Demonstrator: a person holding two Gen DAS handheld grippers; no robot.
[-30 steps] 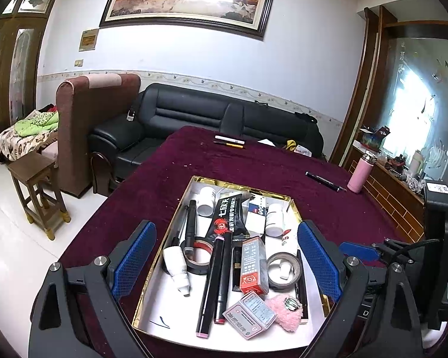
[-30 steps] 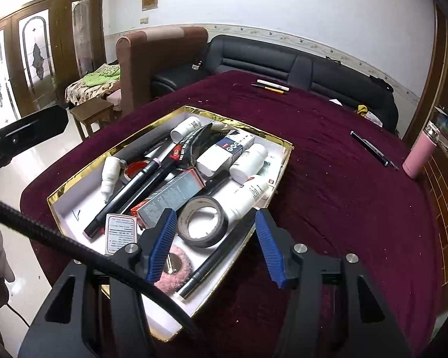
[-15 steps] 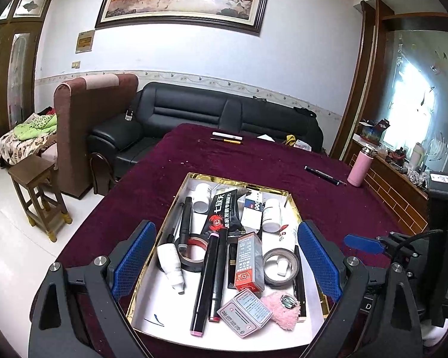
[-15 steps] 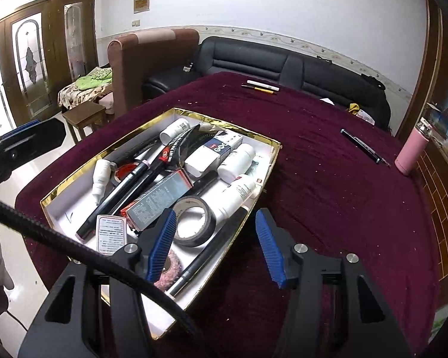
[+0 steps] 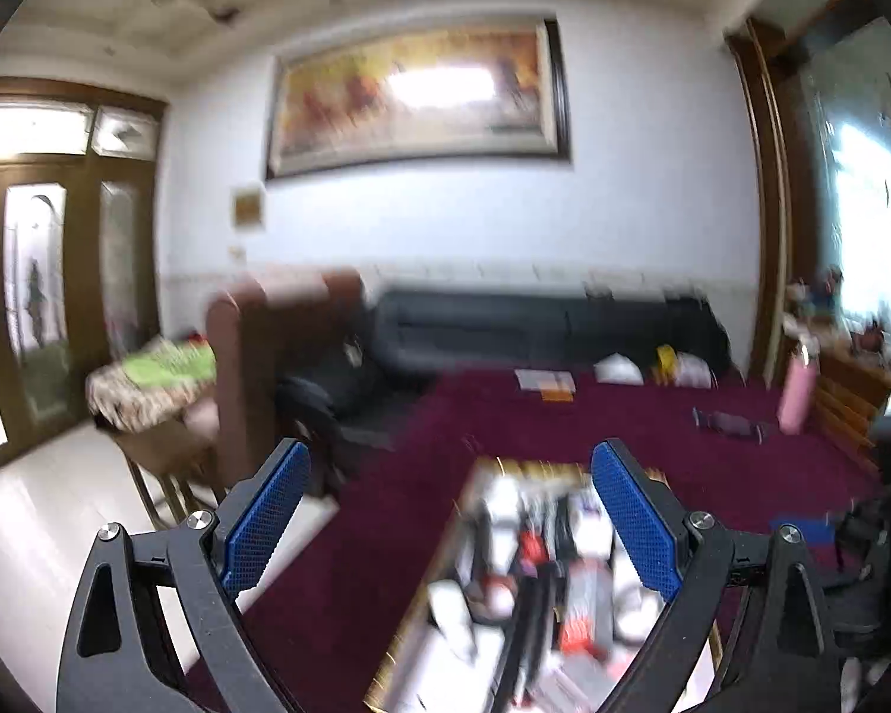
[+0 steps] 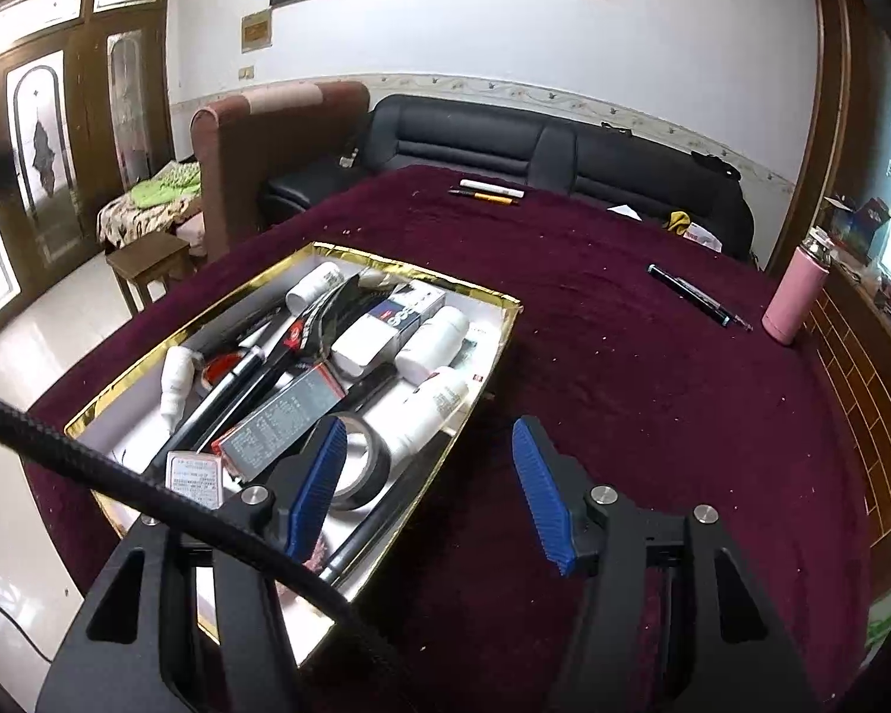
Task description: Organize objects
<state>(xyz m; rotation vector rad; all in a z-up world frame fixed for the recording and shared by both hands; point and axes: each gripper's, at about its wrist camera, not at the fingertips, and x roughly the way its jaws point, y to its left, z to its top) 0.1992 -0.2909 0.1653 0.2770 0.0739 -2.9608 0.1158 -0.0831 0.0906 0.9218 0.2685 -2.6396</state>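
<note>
My left blue-padded black gripper (image 5: 448, 511) spread wide and empty, tilted up toward the blurred room, my right blue-padded black gripper (image 6: 427, 487) likewise parted, holding nothing, over the gold-rimmed white tray's (image 6: 493, 350) near corner, tray crammed with bottles, pens, tape, sitting on maroon tablecloth (image 6: 623, 356), black leather sofa (image 6: 505, 142) behind, pink flask (image 6: 796, 291) at far right.

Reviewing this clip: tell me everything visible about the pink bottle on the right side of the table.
The pink bottle is a slim cylinder with a matte pink body and a silvery, shiny cap, looking like a metal flask. It stands upright and closed on the maroon tablecloth, near the table's right edge by the wooden sideboard. Nothing touches it; a dark pen lies apart to its left. In the left wrist view it shows only as a blurred pink shape.
</note>
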